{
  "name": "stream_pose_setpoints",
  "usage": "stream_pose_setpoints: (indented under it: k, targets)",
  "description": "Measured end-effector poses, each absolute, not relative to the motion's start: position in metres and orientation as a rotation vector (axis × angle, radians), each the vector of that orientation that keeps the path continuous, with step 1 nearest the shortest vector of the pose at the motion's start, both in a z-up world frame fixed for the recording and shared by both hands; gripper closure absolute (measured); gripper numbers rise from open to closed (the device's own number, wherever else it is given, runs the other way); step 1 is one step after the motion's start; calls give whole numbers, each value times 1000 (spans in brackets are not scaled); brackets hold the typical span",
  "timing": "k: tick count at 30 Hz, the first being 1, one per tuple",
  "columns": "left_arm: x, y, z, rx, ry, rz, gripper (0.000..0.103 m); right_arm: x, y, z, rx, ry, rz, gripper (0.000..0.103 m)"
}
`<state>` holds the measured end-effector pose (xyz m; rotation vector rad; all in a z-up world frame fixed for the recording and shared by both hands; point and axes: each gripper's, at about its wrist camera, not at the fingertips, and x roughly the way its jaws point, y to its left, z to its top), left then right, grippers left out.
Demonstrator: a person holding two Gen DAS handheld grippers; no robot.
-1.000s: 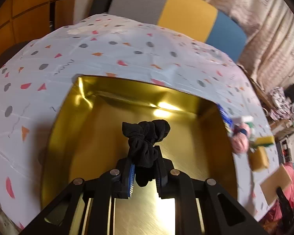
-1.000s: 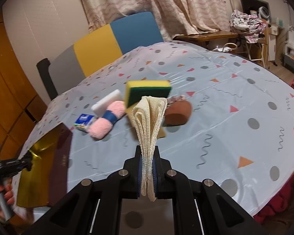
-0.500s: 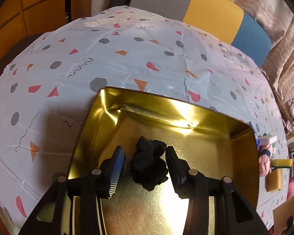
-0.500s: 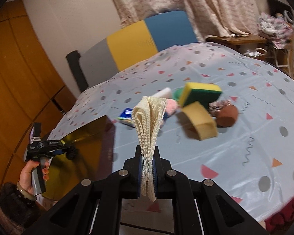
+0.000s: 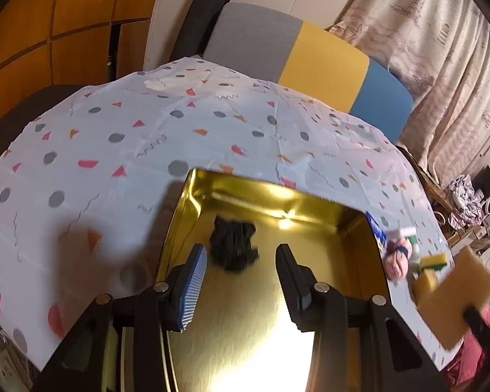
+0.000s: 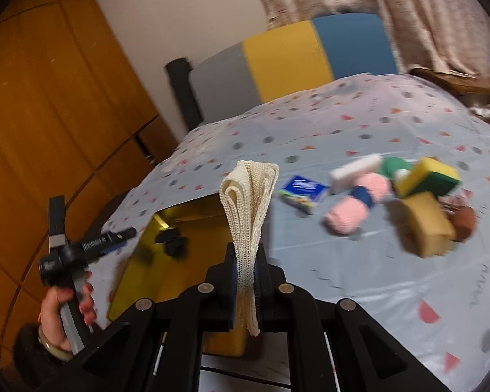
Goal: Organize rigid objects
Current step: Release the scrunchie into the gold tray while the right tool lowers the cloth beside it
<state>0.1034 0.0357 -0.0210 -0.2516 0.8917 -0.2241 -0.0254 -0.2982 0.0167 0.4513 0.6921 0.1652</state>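
A black scrunchie [image 5: 232, 235] lies loose on the floor of the gold tray [image 5: 310, 202], near its far left corner. My left gripper [image 5: 241, 253] hovers just above and behind it, open, with nothing touching the pads. In the right wrist view the same gripper [image 6: 127, 233] reaches over the tray [image 6: 147, 261], and the scrunchie [image 6: 171, 240] sits below its tips. My right gripper [image 6: 245, 261] is shut on a folded cream mesh mat [image 6: 248, 192] that stands upright, just right of the tray's near corner.
On the patterned tablecloth [image 6: 375, 124] right of the tray lie a blue packet [image 6: 302, 189], a white block [image 6: 354, 170], pink yarn [image 6: 352, 209], a yellow-green sponge [image 6: 431, 176], a yellow sponge [image 6: 424, 225] and a brown object [image 6: 464, 219]. A grey, yellow and blue chair [image 6: 294, 58] stands behind the table.
My left gripper opened and let the scrunchie drop into the tray, then drew back and up. My right gripper carried the mat leftward, closer to the tray.
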Motion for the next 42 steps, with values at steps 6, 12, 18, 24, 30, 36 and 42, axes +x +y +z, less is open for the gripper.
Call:
stream_pose_setpoints:
  k: [6, 12, 18, 24, 30, 36, 42]
  targets:
    - [74, 46, -30, -290, 926, -250, 59, 19, -257, 11, 480, 776, 301, 94]
    - [53, 56, -33, -279, 924, -237, 59, 72, -213, -10, 496, 896, 381, 94]
    - [39, 65, -32, -255, 914, -234, 59, 120, -199, -51, 603, 1048, 389, 94]
    - [33, 75, -37, -283, 927, -226, 59, 156, -188, -76, 647, 1095, 421, 90]
    - [31, 74, -37, -293, 929, -229, 59, 170, -189, -61, 479, 1011, 289, 27]
    - [33, 63, -42, -306, 957, -254, 59, 154, -210, -42, 530, 938, 287, 27]
    - [28, 43, -41, -259, 953, -285, 59, 119, -221, -29, 486, 892, 264, 27]
